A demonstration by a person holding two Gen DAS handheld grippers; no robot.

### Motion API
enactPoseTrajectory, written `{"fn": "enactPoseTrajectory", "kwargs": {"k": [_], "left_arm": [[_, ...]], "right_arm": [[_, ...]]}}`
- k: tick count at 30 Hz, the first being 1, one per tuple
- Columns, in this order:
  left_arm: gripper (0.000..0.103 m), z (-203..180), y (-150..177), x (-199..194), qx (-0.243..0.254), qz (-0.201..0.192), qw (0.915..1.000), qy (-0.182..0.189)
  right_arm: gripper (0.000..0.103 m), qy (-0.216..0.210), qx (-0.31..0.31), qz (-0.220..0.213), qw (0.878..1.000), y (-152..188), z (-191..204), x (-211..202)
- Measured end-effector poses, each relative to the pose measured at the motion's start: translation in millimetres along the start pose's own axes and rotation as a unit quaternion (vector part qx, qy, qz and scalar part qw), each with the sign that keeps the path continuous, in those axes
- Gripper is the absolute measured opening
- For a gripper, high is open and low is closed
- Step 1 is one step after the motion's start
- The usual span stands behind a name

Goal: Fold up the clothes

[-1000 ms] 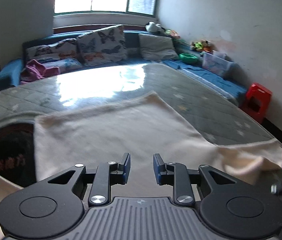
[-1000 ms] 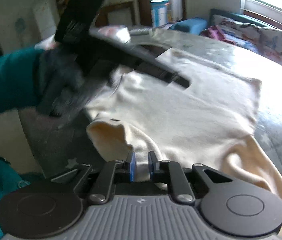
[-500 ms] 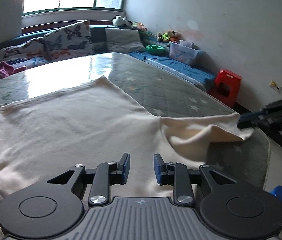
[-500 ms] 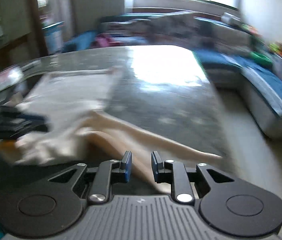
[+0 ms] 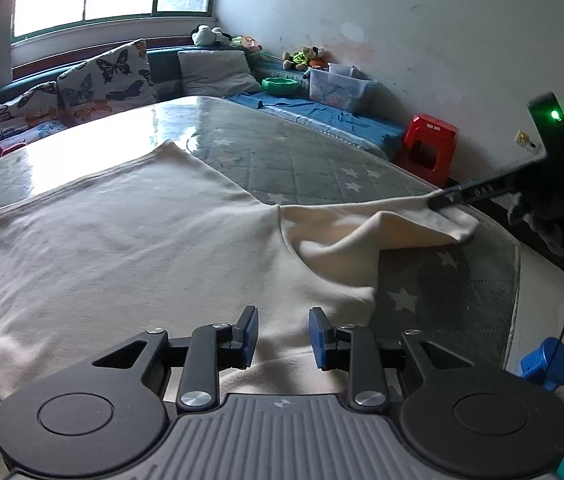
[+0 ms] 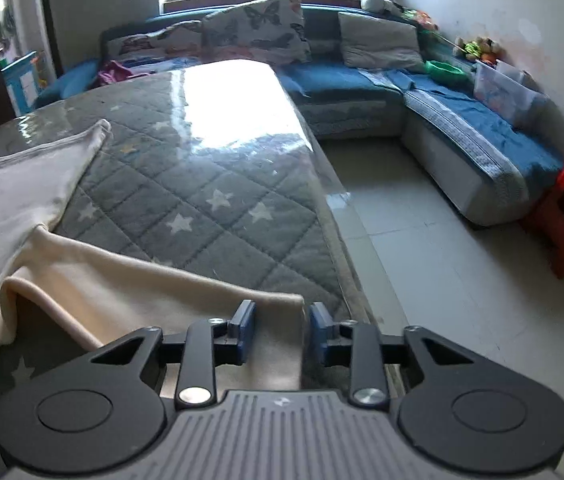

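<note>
Sleeve [image 6: 161, 304] now stretched flat between parted right gripper [image 6: 277, 334] fingers; left gripper [image 5: 282, 338] fingers likewise apart, empty.

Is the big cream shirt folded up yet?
Not yet. The cream shirt lies spread flat on the table, its sleeve stretched out sideways.

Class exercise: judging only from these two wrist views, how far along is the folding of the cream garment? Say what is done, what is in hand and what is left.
Done: the cream long-sleeved top lies spread flat on the quilted table cover. In hand: the right gripper, jaws open, sits around the cuff of the sleeve, which is stretched out sideways. The left gripper hovers open over the body. Left: every fold; none shows yet.
</note>
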State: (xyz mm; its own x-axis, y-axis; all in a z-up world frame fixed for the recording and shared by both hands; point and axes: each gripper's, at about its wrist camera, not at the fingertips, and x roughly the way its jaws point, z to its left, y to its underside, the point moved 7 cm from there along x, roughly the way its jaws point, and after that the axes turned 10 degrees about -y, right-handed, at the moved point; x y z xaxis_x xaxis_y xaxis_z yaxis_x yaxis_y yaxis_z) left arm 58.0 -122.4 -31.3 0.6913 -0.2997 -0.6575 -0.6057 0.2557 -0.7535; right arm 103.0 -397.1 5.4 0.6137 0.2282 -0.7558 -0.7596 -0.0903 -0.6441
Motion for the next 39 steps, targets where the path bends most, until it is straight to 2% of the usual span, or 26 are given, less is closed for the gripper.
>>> {"fn": "enactPoseTrajectory", "kwargs": {"k": [1, 3, 8, 13, 18, 21, 23, 27, 32, 35, 39], "left_arm": [[0.030, 0, 1, 1, 0.000, 0.002, 1.0000, 0.000], [0.031, -1, 3, 2, 0.000, 0.005, 1.0000, 0.000], [0.033, -3, 4, 1, 0.005, 0.003, 1.0000, 0.002], [0.037, -6, 5, 0, 0.014, 0.000, 0.9999, 0.002], [0.039, -7, 5, -1, 0.021, -0.001, 0.9998, 0.002], [0.039, -7, 5, -1, 0.019, 0.000, 0.9998, 0.003], [0.039, -9, 4, 0, 0.022, -0.001, 0.9997, 0.004], [0.039, -12, 4, 1, 0.030, -0.002, 0.9995, 0.006], [0.039, -12, 5, -1, 0.032, -0.002, 0.9995, 0.006], [0.039, -12, 6, -1, 0.035, -0.004, 0.9994, 0.006], [0.039, -12, 7, -2, 0.031, -0.004, 0.9995, 0.007]], "right_arm": [[0.011, 0.003, -0.011, -0.002, 1.000, -3, 2, 1], [0.008, 0.013, -0.038, -0.008, 0.999, -12, 6, 5], [0.007, 0.037, -0.100, -0.024, 0.994, -45, 12, 18], [0.007, 0.051, -0.137, -0.028, 0.989, -72, 20, 44], [0.011, 0.064, -0.117, -0.026, 0.991, -78, 12, 64], [0.011, 0.048, -0.084, -0.032, 0.995, -74, 8, 52], [0.012, 0.016, -0.082, -0.031, 0.996, -65, 17, 38], [0.016, -0.018, -0.076, -0.017, 0.997, -48, 26, 30], [0.016, -0.013, -0.045, -0.012, 0.999, -40, 8, 36], [0.016, 0.006, -0.037, -0.018, 0.999, -42, -7, 38], [0.016, 0.010, -0.044, -0.021, 0.999, -45, -4, 35]]}}
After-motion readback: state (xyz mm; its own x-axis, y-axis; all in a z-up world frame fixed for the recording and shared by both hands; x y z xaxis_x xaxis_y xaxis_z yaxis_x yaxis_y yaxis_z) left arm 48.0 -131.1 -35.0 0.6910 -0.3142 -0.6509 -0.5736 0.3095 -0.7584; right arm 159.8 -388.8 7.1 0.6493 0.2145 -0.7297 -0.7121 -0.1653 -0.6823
